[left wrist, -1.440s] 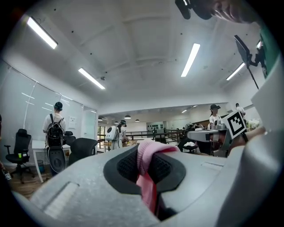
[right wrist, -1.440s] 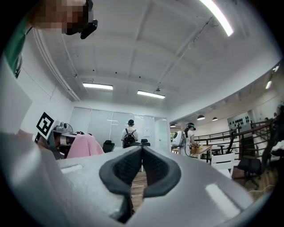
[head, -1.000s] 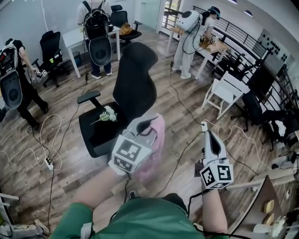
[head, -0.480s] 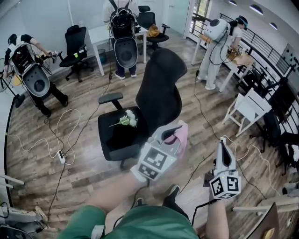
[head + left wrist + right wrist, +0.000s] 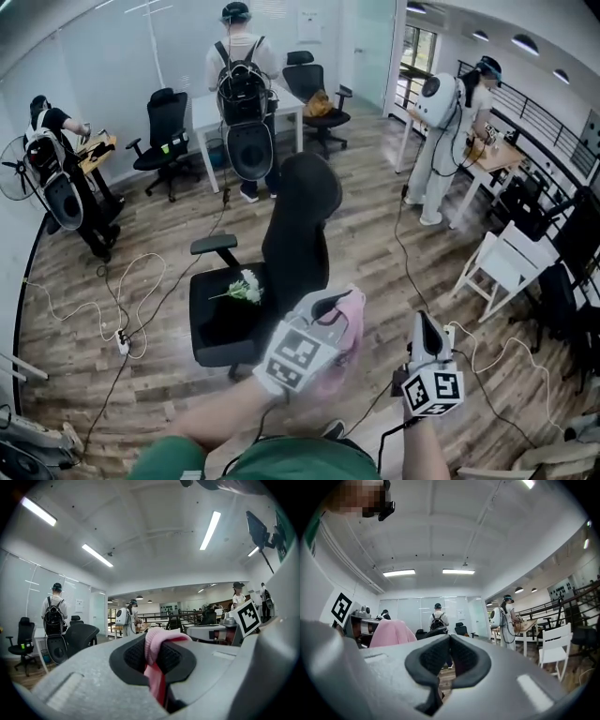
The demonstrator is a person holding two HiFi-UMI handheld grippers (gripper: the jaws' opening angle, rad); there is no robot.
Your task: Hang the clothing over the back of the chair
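A black office chair (image 5: 298, 217) stands mid-floor with its high back toward me, and a white flower sprig (image 5: 246, 287) lies on its seat. My left gripper (image 5: 324, 300) hovers just this side of the chair's back, a little to its right, and is shut on a pink garment (image 5: 346, 325) that hangs down from the jaws. In the left gripper view the pink cloth (image 5: 157, 654) is pinched between the black pads (image 5: 131, 657), with the chair (image 5: 80, 635) off to the left. My right gripper (image 5: 421, 322) is further right over bare floor; its pads (image 5: 432, 657) meet with nothing between them. The garment (image 5: 389, 633) shows at its left.
Several people with backpack rigs work at the far side (image 5: 244, 89), the right (image 5: 439, 117) and the left (image 5: 54, 178). Cables and a power strip (image 5: 121, 341) lie on the wooden floor left of the chair. A white chair (image 5: 499, 270) stands to the right, a white desk (image 5: 208, 111) behind.
Both grippers have travelled level across the room with me, the pink garment still clamped in the left one. The view has lifted, and the chair now looks smaller and further off.
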